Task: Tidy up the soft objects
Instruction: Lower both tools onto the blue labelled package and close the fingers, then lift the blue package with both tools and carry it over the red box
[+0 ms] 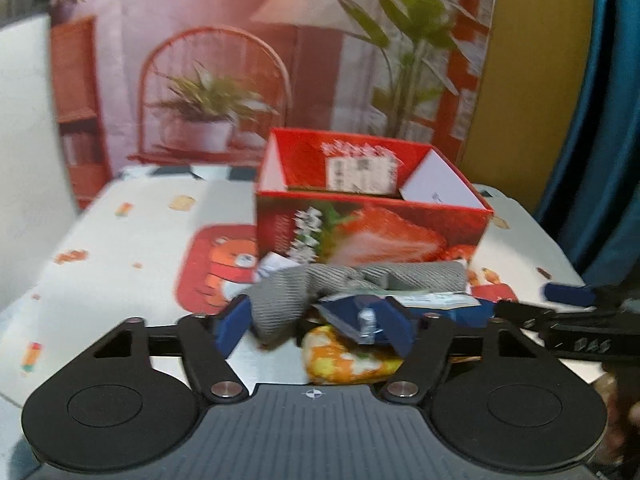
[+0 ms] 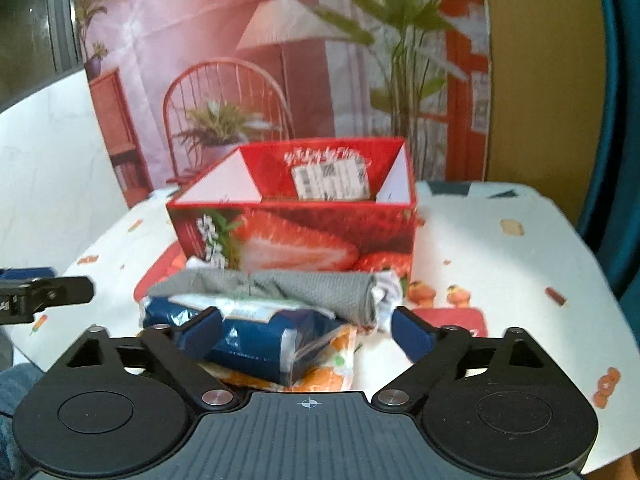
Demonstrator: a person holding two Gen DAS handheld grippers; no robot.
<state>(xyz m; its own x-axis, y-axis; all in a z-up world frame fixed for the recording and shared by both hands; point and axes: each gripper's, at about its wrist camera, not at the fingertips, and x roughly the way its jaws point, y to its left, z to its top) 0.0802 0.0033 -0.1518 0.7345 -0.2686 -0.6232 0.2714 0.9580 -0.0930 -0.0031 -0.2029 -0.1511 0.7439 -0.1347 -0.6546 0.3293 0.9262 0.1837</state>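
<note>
Before the strawberry box (image 2: 292, 236), crumpled grey cloth (image 2: 320, 290), glossy blue packet (image 2: 248, 334), both hand-held grippers (image 2: 304, 330) (image 1: 314, 326) spread

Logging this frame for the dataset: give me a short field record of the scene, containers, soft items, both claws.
surface: table with cartoon-print cloth
container: red strawberry box, open top, a labelled item inside, behind the pile
soft items: grey cloth roll; blue tissue pack; orange patterned pouch, partly under the blue pack
left claw: open, around the near end of the pile, contact unclear
right claw: open, blue tissue pack between its fingers, right finger clear of it
blur: some motion blur in both views
</note>
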